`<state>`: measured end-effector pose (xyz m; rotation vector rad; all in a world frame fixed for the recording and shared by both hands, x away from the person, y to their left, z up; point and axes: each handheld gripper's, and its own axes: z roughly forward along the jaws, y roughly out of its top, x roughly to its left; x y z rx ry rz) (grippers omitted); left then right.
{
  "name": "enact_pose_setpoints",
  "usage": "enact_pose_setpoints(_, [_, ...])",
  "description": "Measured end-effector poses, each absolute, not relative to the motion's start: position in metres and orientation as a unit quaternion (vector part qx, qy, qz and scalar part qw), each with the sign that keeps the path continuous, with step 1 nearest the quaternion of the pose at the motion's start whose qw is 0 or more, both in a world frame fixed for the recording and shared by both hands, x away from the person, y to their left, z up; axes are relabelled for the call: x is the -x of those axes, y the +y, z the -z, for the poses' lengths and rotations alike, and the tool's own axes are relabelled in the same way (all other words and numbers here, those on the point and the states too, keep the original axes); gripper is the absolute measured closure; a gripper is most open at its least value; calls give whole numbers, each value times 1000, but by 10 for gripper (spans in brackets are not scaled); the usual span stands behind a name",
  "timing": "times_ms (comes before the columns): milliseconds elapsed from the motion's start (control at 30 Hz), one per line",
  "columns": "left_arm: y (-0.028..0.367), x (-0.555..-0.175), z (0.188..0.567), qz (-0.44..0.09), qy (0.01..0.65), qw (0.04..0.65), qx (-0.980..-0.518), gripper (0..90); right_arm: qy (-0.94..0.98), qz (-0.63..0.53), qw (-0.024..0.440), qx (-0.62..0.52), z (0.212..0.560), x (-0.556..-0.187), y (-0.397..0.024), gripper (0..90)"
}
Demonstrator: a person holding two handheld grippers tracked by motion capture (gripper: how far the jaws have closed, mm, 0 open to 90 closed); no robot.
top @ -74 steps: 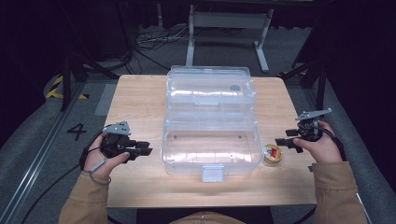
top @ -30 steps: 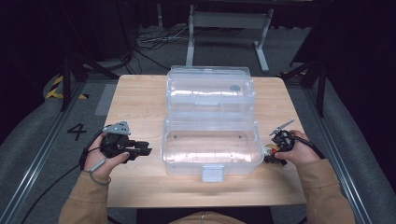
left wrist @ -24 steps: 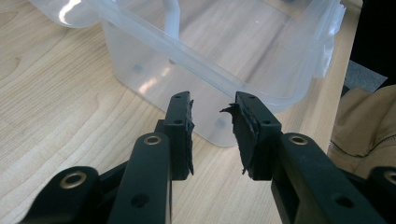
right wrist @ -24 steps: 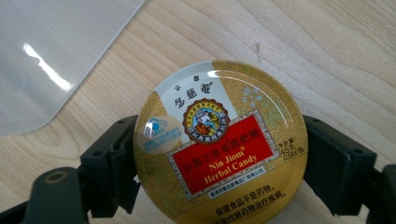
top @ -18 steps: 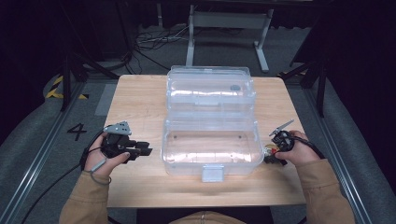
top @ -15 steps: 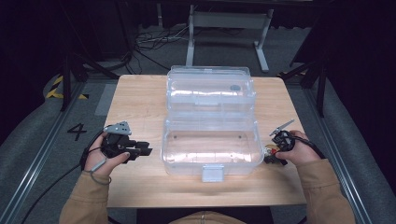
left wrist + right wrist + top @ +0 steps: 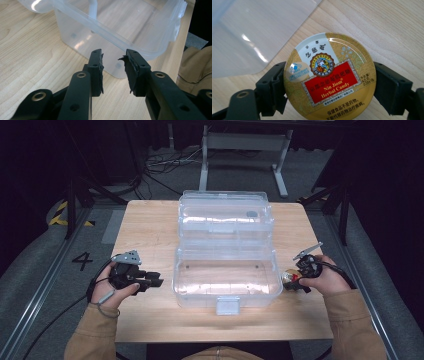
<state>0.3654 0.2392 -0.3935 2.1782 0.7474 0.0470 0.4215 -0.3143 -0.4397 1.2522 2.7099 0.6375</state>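
Observation:
A round gold candy tin with a red label lies on the wooden table, just right of a clear plastic box. My right gripper has a jaw against each side of the tin and is shut on it; in the high view the right gripper sits low at the tin. The box stands open, its lid laid back behind the empty base. My left gripper rests left of the box. Its jaws point at the box's near corner, and the left gripper is open with nothing between them.
A white latch sticks out at the box's front edge. Bare tabletop lies left of the box and along the front. A metal stand and cables lie on the dark floor beyond the table.
My right gripper came down and to the left from a raised spot beside the tin and now sits around it. The left gripper and the box have kept still.

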Motion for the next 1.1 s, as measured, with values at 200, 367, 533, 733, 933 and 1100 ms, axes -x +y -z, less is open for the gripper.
enact_pose_setpoints(200, [240,-365,394,-19,301,408,-862,677,890,-213,52,-399,423,-421,-315,202])
enact_pose_setpoints(367, [241,-365,394,-20,302,407,-862,677,892,-218,52,-393,413,-420,-314,202])
enact_pose_setpoints(533, [241,-365,394,-20,303,407,-862,678,894,-223,55,-385,400,-419,-311,201])
enact_pose_setpoints(733, [241,-365,394,-20,304,408,-861,678,892,-238,47,-381,390,-418,-309,202])
enact_pose_setpoints(933, [242,-365,394,-18,305,408,-860,679,897,-239,51,-369,380,-417,-305,202])
enact_pose_setpoints(1100, [242,-366,394,-18,305,407,-861,679,900,-243,56,-356,371,-415,-302,202])
